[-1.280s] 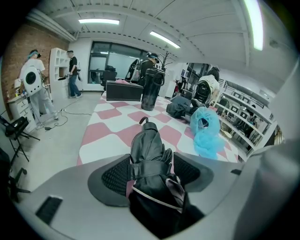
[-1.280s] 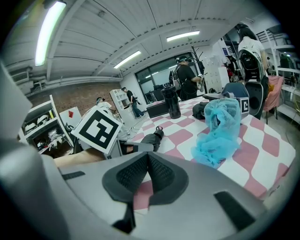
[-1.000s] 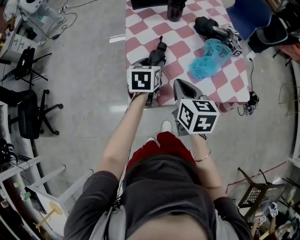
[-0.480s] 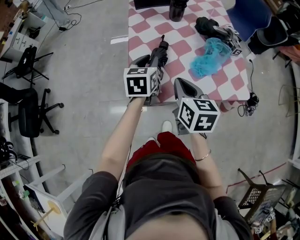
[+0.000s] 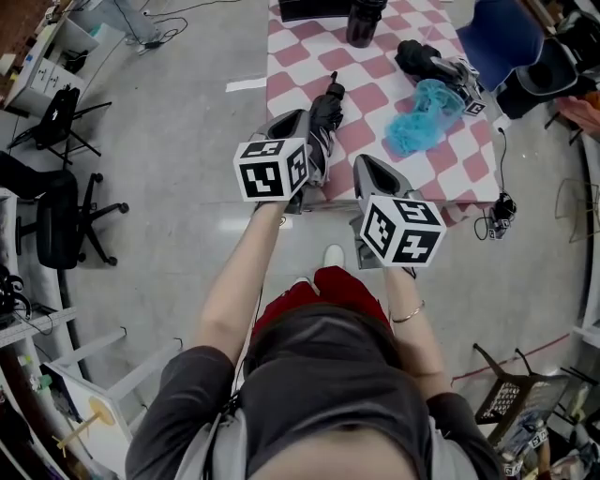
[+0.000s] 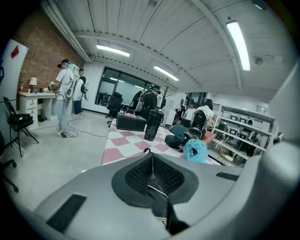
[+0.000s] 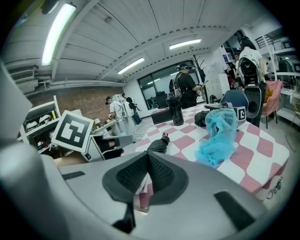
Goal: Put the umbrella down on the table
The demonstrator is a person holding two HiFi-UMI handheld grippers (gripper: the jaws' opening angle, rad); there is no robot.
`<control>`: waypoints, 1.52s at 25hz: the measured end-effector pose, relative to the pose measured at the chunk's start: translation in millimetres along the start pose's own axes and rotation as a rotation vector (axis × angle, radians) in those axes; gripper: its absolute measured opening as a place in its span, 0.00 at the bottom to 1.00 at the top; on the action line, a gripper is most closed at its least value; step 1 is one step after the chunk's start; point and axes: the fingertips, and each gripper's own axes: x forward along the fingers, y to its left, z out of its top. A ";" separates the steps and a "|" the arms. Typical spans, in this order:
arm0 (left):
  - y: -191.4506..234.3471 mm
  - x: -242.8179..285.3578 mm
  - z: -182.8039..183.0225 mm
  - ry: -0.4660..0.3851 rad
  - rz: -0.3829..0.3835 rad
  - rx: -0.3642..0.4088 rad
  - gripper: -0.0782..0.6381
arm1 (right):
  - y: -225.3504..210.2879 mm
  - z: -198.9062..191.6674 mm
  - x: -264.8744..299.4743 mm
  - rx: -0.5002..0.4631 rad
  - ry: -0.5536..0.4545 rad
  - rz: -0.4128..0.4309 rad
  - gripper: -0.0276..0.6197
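The folded black umbrella (image 5: 326, 111) lies lengthwise on the red-and-white checked table (image 5: 398, 103), close to its near left edge; the right gripper view shows it flat on the cloth (image 7: 158, 145). My left gripper (image 5: 307, 122) hovers just beside and above the umbrella's near end with its jaws shut (image 6: 151, 164). I see nothing clearly held between them, and only the umbrella's tip loop (image 6: 146, 150) shows past them. My right gripper (image 5: 367, 165) hangs in front of the table's near edge, shut (image 7: 147, 157) and empty.
On the table are a blue mesh cloth (image 5: 419, 114), a black tumbler (image 5: 362, 21), a black case (image 5: 309, 9) and dark gear with a marker cube (image 5: 439, 64). Office chairs (image 5: 58, 225) stand on the floor to the left. People stand far off (image 6: 65, 93).
The left gripper's jaws, spread around the umbrella a second ago, have closed, and that gripper has lifted. The umbrella stays on the table. The right gripper has barely moved.
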 end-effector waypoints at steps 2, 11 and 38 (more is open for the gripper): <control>-0.9 -7.3 2.4 -0.016 -0.010 -0.003 0.13 | 2.8 1.0 -2.8 -0.002 -0.008 0.000 0.07; -5.2 -45.1 11.6 -0.083 -0.062 -0.025 0.13 | 22.7 4.6 -18.6 -0.010 -0.046 0.007 0.07; -4.4 -184.2 21.3 -0.259 -0.097 0.035 0.13 | 80.8 14.1 -81.8 -0.033 -0.194 0.033 0.07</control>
